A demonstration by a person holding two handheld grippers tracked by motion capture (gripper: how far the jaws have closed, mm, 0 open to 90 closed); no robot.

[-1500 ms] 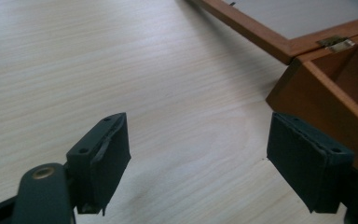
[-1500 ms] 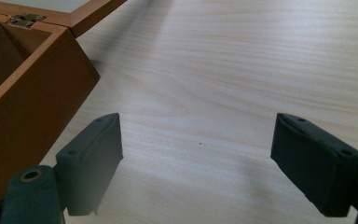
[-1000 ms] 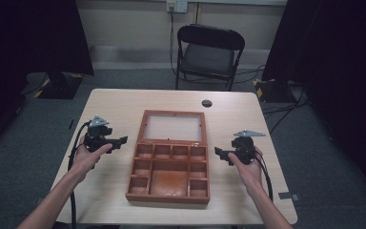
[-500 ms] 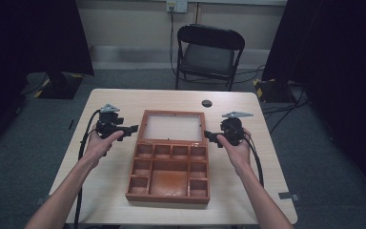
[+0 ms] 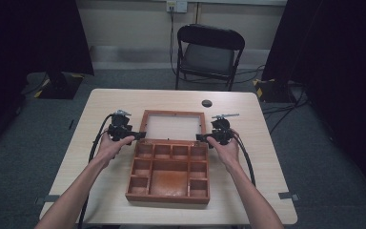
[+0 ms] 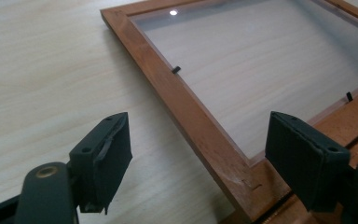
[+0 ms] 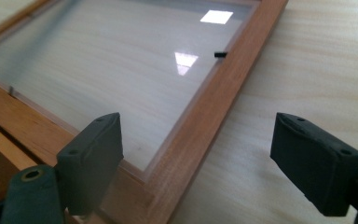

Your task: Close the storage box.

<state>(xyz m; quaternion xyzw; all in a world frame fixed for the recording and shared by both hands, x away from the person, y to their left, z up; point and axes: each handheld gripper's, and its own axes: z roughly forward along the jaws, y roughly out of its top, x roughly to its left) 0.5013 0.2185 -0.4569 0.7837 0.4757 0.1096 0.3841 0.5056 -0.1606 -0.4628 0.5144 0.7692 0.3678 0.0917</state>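
Observation:
A brown wooden box [image 5: 169, 198] with several empty compartments lies open on the table, its glass-paned lid [image 5: 174, 113] folded flat behind it. My left gripper [image 5: 140, 135] is at the lid's left rail by the hinge and my right gripper [image 5: 199, 137] at its right rail. In the left gripper view the gripper [image 6: 205, 163] is open and the lid's rail [image 6: 186, 107] runs between the jaws, untouched. In the right gripper view the gripper [image 7: 204, 163] is open, its jaws having just been opening a little, astride the lid's rail [image 7: 214, 102] without pressing on it.
A small black round thing [image 5: 207, 103] lies on the table [image 5: 267, 157] behind the lid. A black folding chair [image 5: 209, 52] stands beyond the far edge. Each gripper's cable trails back along the forearm toward the near table edge.
Both hands have moved inward and away from me, from beside the box's compartments to the two sides of the open lid. The box has not moved.

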